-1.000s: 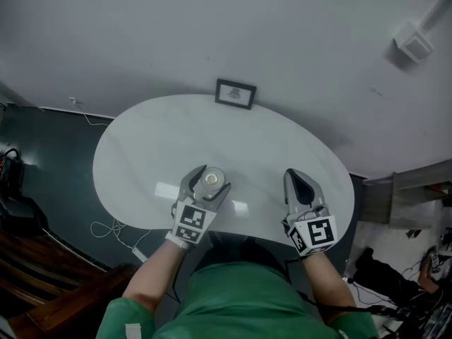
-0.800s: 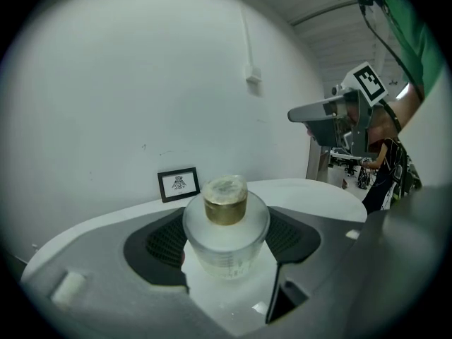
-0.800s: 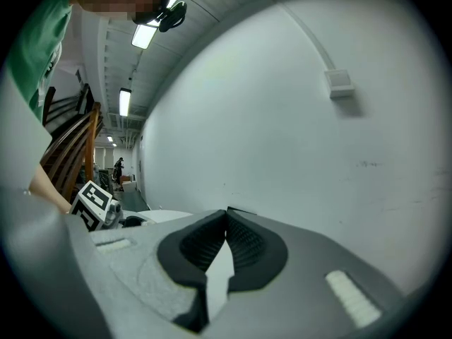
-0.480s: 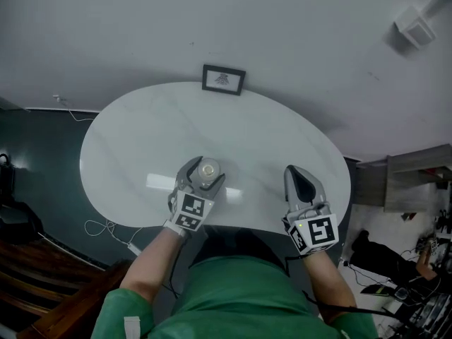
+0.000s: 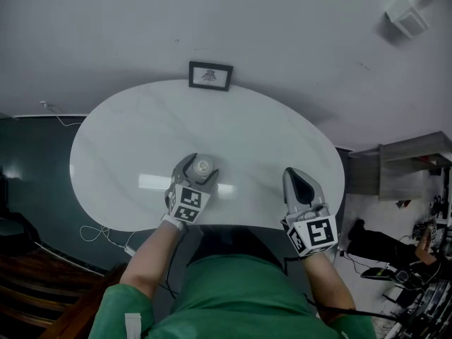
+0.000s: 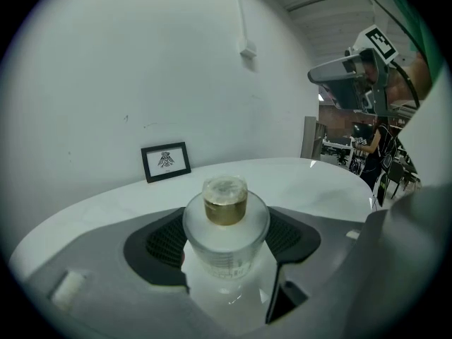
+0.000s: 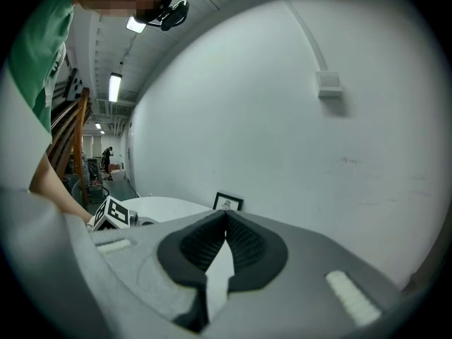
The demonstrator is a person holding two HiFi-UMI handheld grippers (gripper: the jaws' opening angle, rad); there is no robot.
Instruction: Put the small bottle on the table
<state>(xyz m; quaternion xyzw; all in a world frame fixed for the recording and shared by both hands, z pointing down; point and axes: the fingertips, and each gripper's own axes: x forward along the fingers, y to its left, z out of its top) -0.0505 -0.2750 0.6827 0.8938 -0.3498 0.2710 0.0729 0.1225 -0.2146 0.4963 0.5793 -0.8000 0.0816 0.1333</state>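
Small bottle [image 6: 225, 221] clamped in left gripper [image 5: 200, 165] jaws over the counter [image 5: 268, 140], not yet released; right gripper [image 5: 294, 175] jaws closed, empty

Nothing legible; faint print on the small bottle [image 6: 224, 246] blurs.

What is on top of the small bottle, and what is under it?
A gold cap sits on the small bottle. The white table lies below it, but the left gripper hides the base, so contact cannot be seen.
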